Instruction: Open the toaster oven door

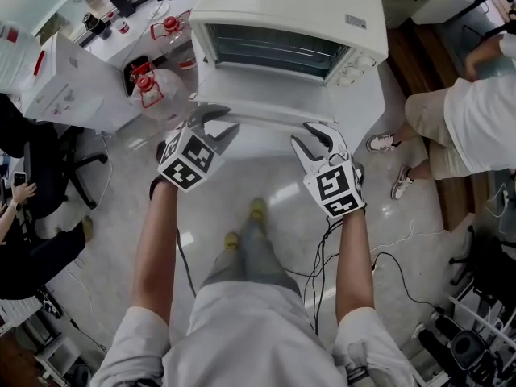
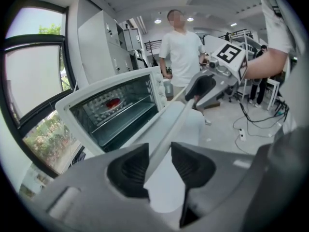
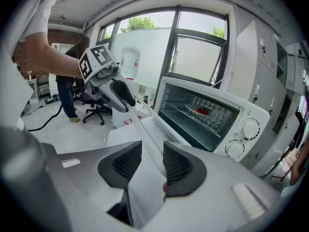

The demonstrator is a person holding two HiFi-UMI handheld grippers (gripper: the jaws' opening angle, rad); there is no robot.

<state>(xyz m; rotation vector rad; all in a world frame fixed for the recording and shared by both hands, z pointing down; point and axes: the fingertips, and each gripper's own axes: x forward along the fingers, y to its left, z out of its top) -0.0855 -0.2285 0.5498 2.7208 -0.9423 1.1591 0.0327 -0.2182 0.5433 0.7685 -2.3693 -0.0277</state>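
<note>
We note the left gripper (image 1: 216,124) with jaws spread, the handle (image 2: 175,122) running loose between them. The door (image 1: 266,113) lies folded down flat just ahead of both grippers, the oven (image 1: 290,6) open beyond. The right gripper (image 1: 316,139) has its jaws spread astride the handle's other end.

Toaster oven (image 1: 290,6) casing was smooth, glossy white; its rack (image 1: 274,51) bare metal wire. Right gripper (image 3: 152,144) pads (image 3: 128,163) were matt grey, ribbed plastic. Floor (image 1: 282,196) was glossy
</note>
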